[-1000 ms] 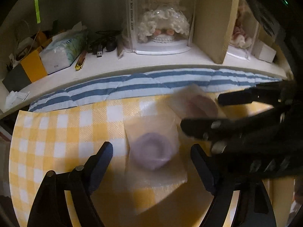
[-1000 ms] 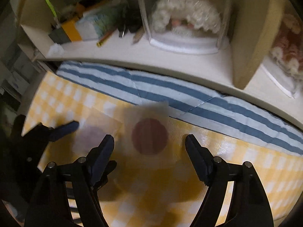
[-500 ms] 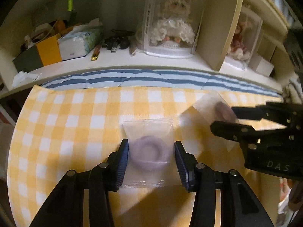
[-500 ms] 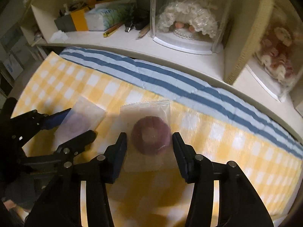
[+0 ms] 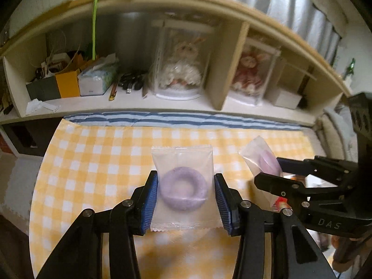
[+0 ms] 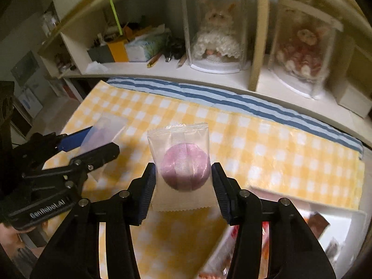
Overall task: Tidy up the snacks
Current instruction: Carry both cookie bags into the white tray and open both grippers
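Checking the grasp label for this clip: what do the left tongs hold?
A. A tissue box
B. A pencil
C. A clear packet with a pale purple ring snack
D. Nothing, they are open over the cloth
C: in the left wrist view the left tongs are shut on the packet, its purple ring between the blue pads, above the checked cloth.

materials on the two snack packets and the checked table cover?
Left packet: frosted, semi-clear plastic film, with crimped zigzag end seals; the lilac ring inside looks matte. Right packet: same film, back seam showing, with a pinkish-red round snack inside. Yellow checked cover: likely wipeable vinyl or coated cloth, given its slight sheen; I can't confirm.
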Tool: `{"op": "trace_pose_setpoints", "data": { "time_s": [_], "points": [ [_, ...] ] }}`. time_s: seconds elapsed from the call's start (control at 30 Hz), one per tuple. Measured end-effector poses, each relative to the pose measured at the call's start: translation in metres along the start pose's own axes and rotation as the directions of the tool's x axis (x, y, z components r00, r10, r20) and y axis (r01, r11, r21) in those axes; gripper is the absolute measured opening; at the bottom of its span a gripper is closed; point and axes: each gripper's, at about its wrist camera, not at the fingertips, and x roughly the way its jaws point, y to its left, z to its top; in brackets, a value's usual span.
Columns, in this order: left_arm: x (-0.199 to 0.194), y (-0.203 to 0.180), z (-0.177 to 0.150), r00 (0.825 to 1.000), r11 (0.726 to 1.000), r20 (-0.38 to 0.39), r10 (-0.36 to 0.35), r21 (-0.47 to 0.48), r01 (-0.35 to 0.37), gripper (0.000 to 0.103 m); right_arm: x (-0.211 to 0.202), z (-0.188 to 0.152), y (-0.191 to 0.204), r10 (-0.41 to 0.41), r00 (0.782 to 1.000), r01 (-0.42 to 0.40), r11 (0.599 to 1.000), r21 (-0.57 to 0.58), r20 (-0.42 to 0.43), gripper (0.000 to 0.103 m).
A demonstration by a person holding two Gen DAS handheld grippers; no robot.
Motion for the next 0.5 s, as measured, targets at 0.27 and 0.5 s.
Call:
{"op": "trace_pose_setpoints", "data": {
  "time_s": [0.27, 0.5],
  "points": [
    [-0.061, -0.034, -0.014, 0.997, 0.998, 0.035, -0.065, -0.002, 0.065, 0.046, -0.069, -0.027, -0.019, -0.007, 0.998, 0.005, 0.999, 0.041, 0.056, 0.049],
    [-0.083, -0.070, -0.025, 0.992, 0.992, 0.024, -0.122, 0.021, 0.121, 0.046, -0.111, -0.050, -0.050, -0.033, 0.995, 0.024, 0.995, 0.093, 0.090, 0.049]
  ]
}}
